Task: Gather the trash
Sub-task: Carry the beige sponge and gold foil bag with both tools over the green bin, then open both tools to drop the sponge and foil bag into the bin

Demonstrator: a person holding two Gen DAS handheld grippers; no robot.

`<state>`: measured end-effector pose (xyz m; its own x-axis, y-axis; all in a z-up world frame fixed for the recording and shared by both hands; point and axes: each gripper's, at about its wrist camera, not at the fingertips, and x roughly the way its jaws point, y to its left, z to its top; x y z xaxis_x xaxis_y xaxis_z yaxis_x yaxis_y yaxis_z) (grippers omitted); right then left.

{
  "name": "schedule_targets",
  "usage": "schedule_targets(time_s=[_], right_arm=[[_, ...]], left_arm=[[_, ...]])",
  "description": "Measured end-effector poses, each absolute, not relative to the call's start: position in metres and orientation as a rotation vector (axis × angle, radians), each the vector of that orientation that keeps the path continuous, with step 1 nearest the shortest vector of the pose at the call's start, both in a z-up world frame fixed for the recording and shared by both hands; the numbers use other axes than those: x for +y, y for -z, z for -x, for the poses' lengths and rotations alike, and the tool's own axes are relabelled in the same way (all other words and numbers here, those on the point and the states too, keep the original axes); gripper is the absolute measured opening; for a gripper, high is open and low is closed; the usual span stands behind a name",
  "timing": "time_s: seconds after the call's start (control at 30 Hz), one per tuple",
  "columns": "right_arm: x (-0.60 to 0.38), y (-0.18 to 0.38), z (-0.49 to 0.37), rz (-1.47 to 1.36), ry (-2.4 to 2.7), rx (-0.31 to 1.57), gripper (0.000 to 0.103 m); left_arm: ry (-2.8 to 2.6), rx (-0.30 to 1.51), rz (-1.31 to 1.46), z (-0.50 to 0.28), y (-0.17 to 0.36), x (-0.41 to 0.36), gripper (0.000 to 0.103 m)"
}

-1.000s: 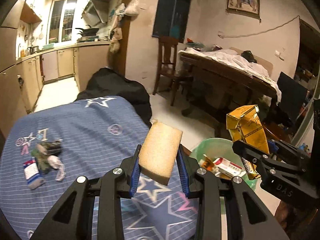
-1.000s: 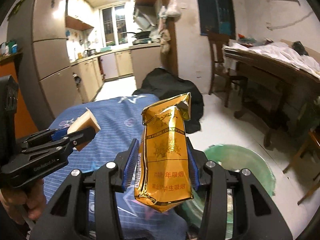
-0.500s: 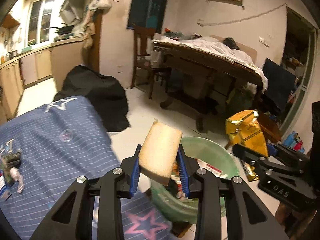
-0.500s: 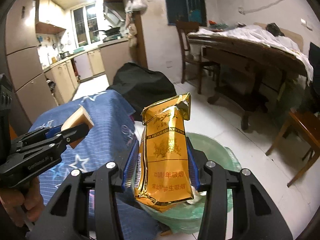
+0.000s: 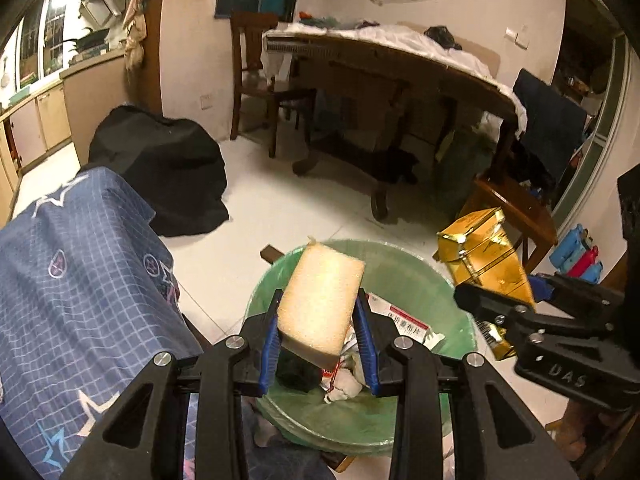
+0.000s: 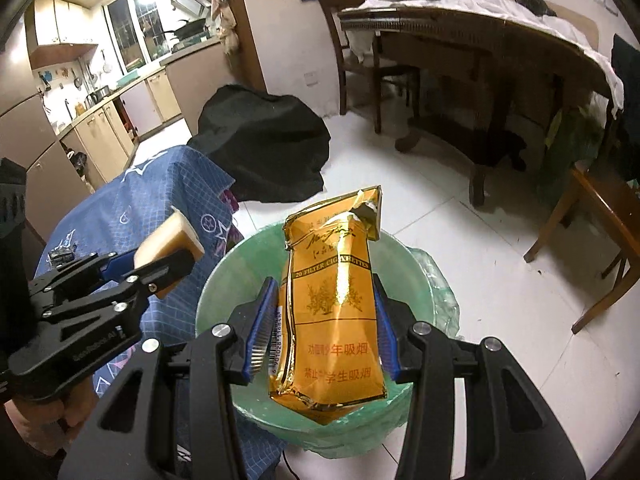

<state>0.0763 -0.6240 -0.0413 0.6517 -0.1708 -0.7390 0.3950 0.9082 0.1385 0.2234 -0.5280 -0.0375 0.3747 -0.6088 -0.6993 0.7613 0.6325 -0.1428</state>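
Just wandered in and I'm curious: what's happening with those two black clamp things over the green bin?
A person is clearing up trash with a handheld gripper in each hand. The left gripper has its jaws shut on a yellowish sponge, and the right gripper clamps a crumpled gold cigarette pack. Both hang above the green-lined bin, which already holds some litter. Nothing has been dropped yet.

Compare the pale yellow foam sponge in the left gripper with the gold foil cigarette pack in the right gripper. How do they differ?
The pale yellow foam sponge is a thick, matte, plain block; the gold foil cigarette pack is shiny, crumpled and printed with text. The sponge looks intact, while the pack's top is torn open. Both are clamped upright, the sponge by the left gripper, the pack by the right gripper, above the green-lined trash bin.
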Motion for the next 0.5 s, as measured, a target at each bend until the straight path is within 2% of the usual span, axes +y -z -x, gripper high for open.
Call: schedule_targets(time_s=[0.5], right_arm=[[-0.641, 0.060, -0.081, -0.320, 0.293, 0.881, 0.044]], left_arm=[[0.881, 0.902, -0.296, -0.243, 0.073, -0.556, 0.034]])
